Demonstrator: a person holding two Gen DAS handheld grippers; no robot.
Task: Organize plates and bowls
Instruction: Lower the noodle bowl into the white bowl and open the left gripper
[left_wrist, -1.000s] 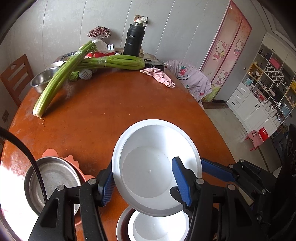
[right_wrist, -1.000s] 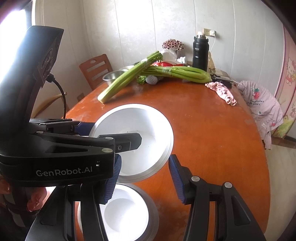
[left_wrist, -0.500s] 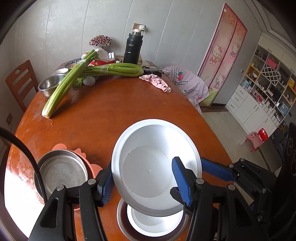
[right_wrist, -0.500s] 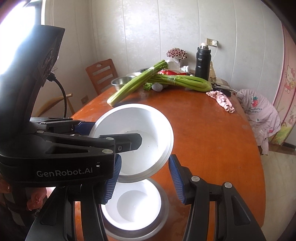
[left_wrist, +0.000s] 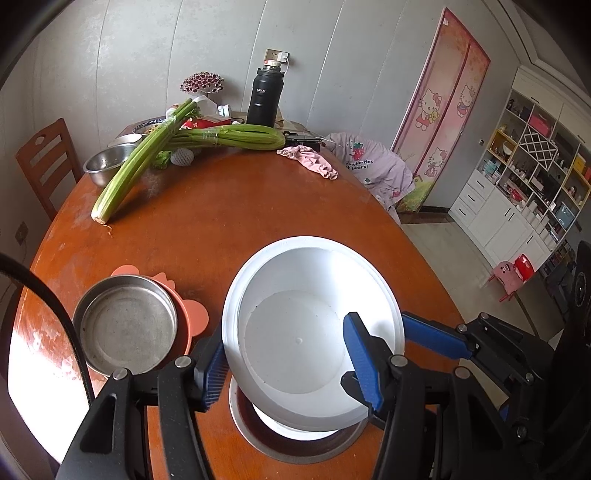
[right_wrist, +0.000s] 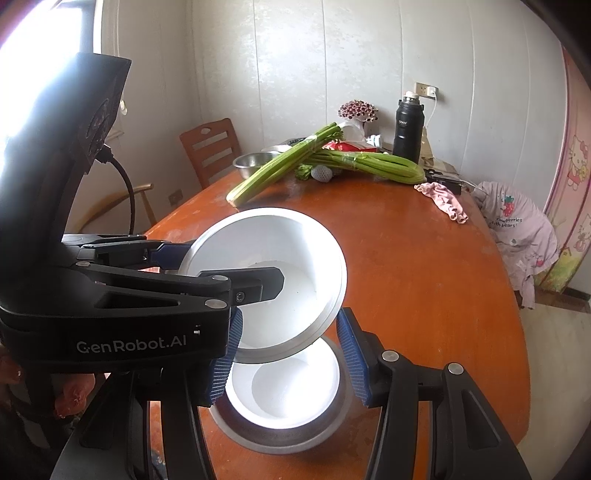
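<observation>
My left gripper (left_wrist: 288, 363) is shut on a white bowl (left_wrist: 306, 317) and holds it tilted in the air, one finger inside and one outside its rim. The same bowl shows in the right wrist view (right_wrist: 273, 273). Below it on the table sits a second white bowl inside a steel dish (right_wrist: 284, 391), partly hidden in the left wrist view (left_wrist: 291, 439). My right gripper (right_wrist: 288, 362) is open and empty, its fingers on either side of the lifted bowl's lower edge. A steel bowl on an orange plate (left_wrist: 127, 325) sits to the left.
The round wooden table (left_wrist: 221, 221) holds celery bunches (left_wrist: 147, 162), a steel bowl (left_wrist: 107, 168), a black flask (left_wrist: 264, 98) and a pink cloth (left_wrist: 310, 162) at the far side. A wooden chair (left_wrist: 44, 158) stands at the far left.
The left gripper has lifted the white bowl higher, away from the bowl and steel dish below. More of the table and the steel bowl at left has come into view.
</observation>
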